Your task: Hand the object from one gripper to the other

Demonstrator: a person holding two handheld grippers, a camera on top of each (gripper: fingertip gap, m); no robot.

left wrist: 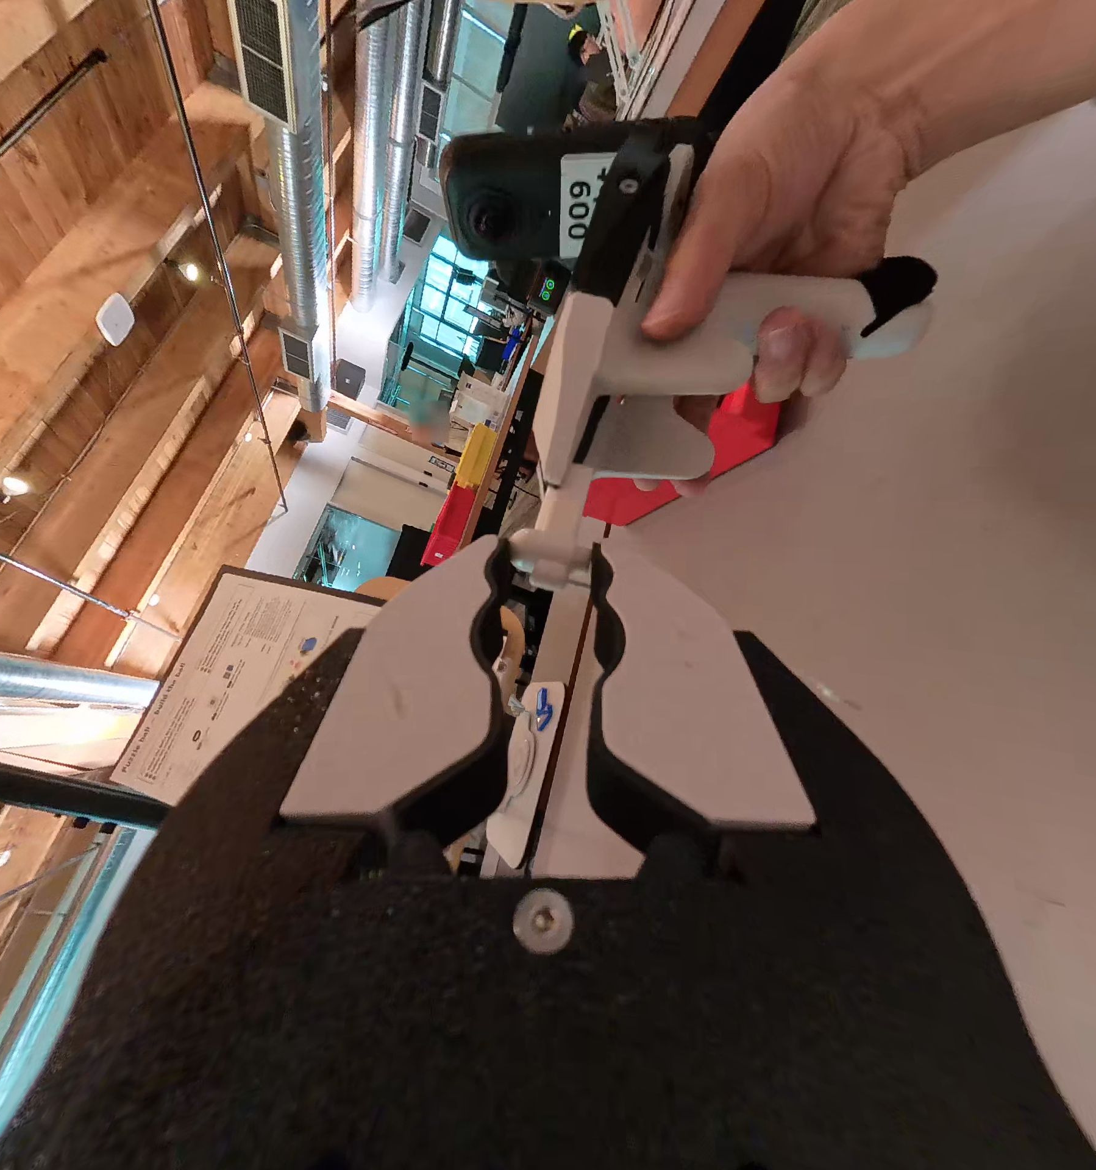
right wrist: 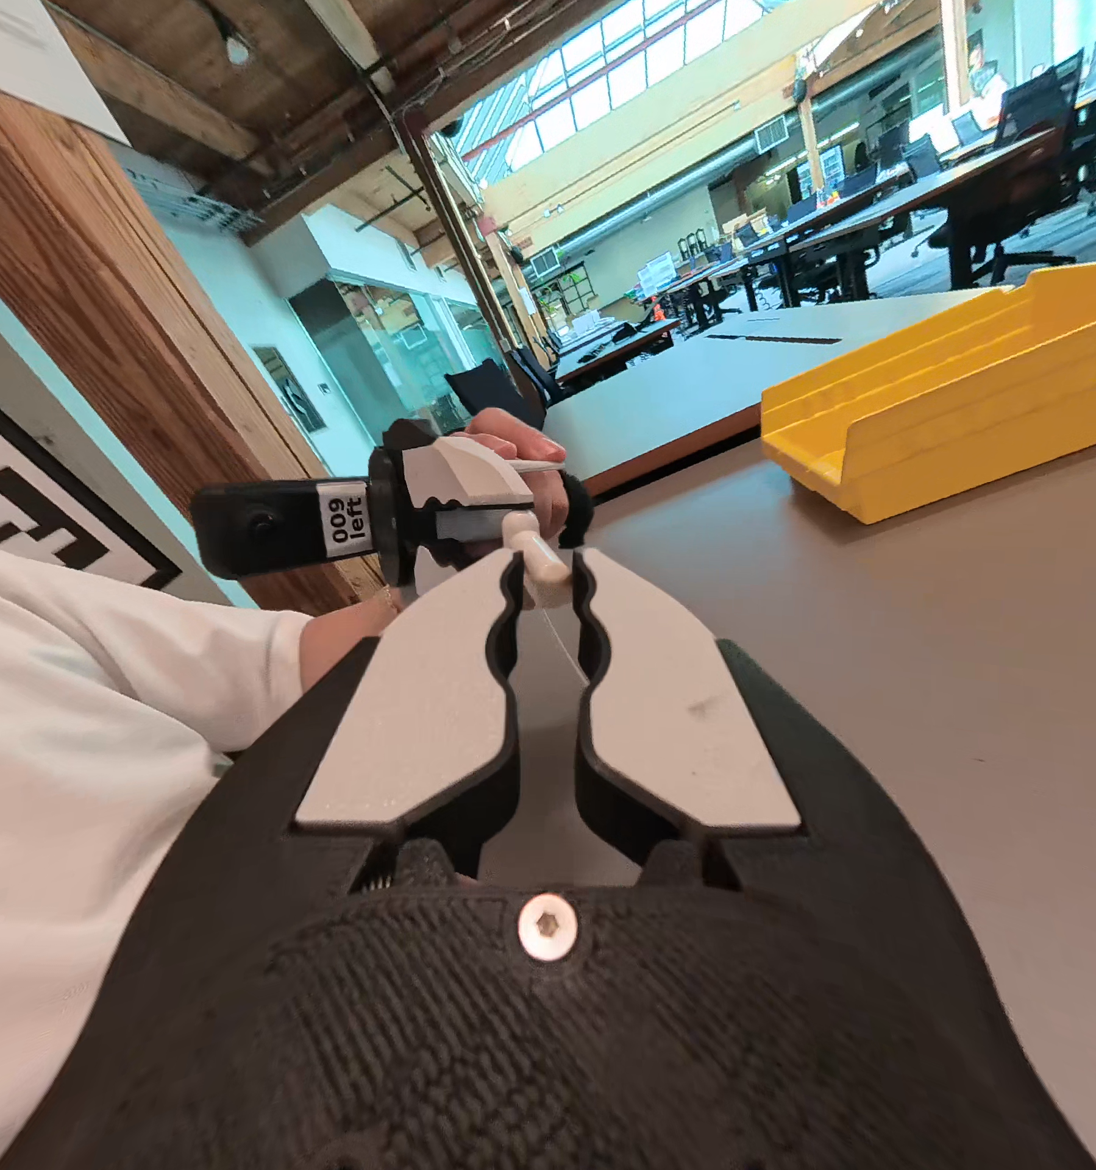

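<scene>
Left view: left gripper (left wrist: 548, 563) narrow, tips pinching crossbar of white peg (left wrist: 552, 557), held up in air.

Right view: right gripper (right wrist: 547, 573) narrow, seems clamped on the peg's other end. Mid-handover, prob. Nxt: one side lets go w/o dropping it. White sticker (right wrist: 346, 519) on far camera; text skipped.

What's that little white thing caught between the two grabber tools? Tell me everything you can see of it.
The white peg is a small, smooth, cream-white piece, plastic by its look, with a slim stem ending in a rounded knob. It hangs in the air above the table, bridging the two tools: the right gripper has its jaws closed on one end, the left gripper on the other. A thin thread seems to trail from it.
</scene>
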